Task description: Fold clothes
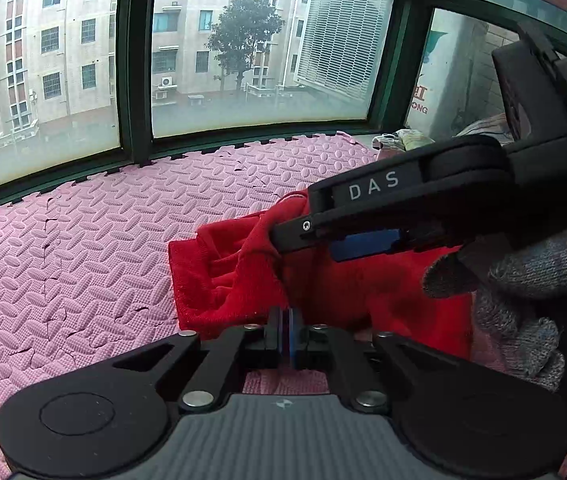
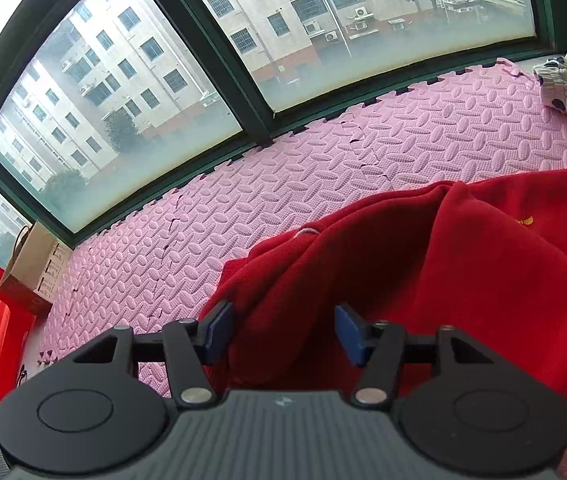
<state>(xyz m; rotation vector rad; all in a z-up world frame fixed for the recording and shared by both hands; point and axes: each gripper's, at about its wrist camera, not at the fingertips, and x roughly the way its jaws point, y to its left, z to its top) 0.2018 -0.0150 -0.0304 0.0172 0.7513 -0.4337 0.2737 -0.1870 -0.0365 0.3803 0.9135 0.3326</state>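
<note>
Here the red garment (image 1: 243,272) lies bunched on the pink foam mat (image 1: 83,240) below the window (image 1: 243,60). The left gripper (image 1: 288,334) has its fingers pressed together on a fold of it. The right gripper (image 2: 283,330) hovers over the cloth, fingers wide apart, empty. A paper bag (image 2: 31,260) stands by the window; contents unseen.

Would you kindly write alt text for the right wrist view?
The open right gripper hovers over a rumpled red garment, its blue pads apart on either side of a fold. The garment lies on a pink foam mat below a large window.
</note>
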